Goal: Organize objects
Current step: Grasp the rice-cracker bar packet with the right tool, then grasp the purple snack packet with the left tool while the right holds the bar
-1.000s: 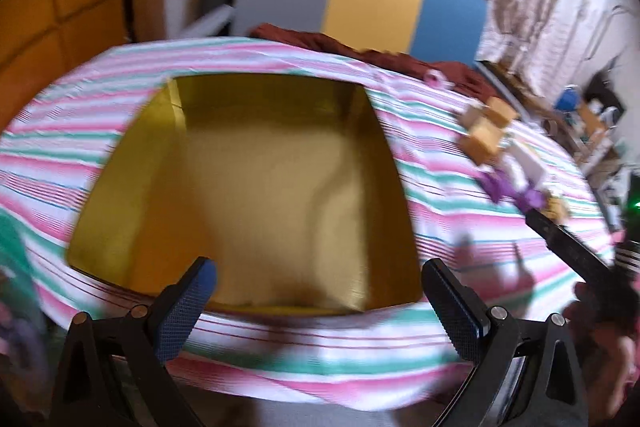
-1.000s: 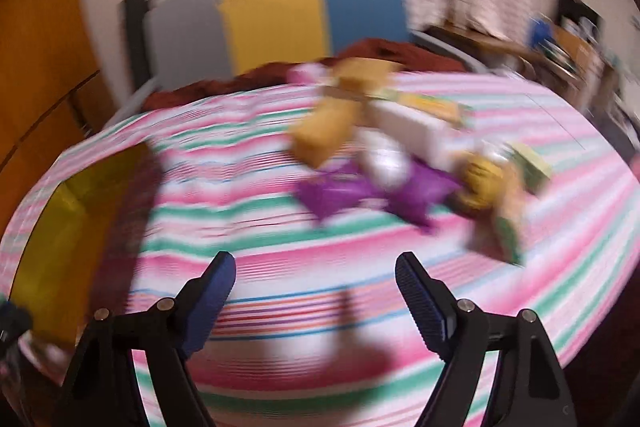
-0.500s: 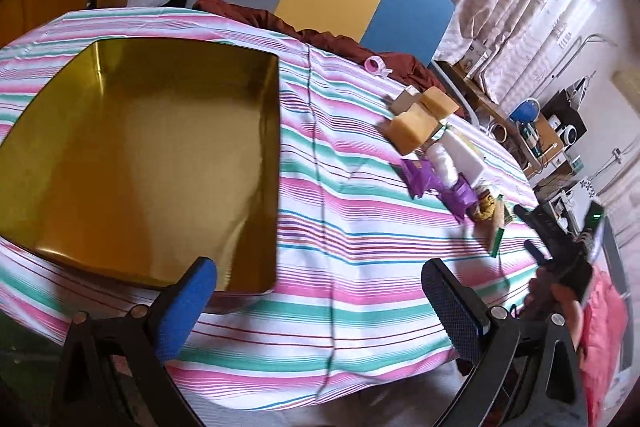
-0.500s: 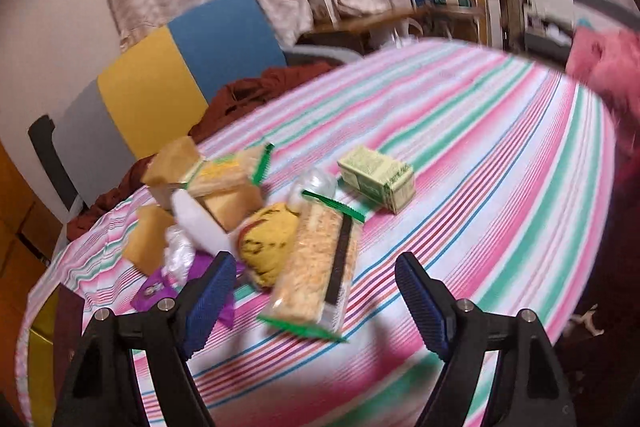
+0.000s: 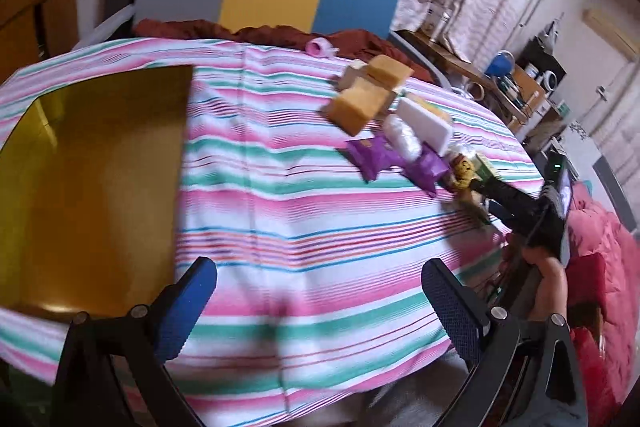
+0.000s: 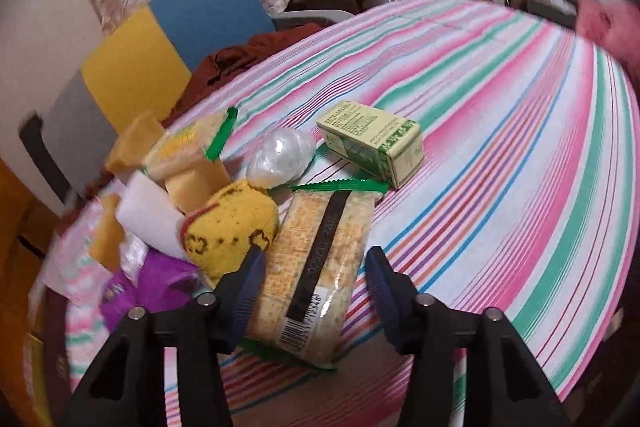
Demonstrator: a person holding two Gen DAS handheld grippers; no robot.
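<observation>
Tray [image 5: 92, 187] bare — nothing sorted | right gripper [image 6: 314, 279] apart, straddling cracker pack [image 6: 320, 267] right of tray | left gripper [image 5: 320, 303] apart, idle

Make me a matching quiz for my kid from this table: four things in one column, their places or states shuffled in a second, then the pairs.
Things:
1. cracker pack
2. green box
3. gold tray
4. yellow ball

Places or states:
A. lies empty at the table's left end
B. sits between the right gripper's open fingers
C. stands alone beyond the pack, on bare cloth
D. rests against the pack's left side

Pairs: 1-B, 2-C, 3-A, 4-D
</observation>
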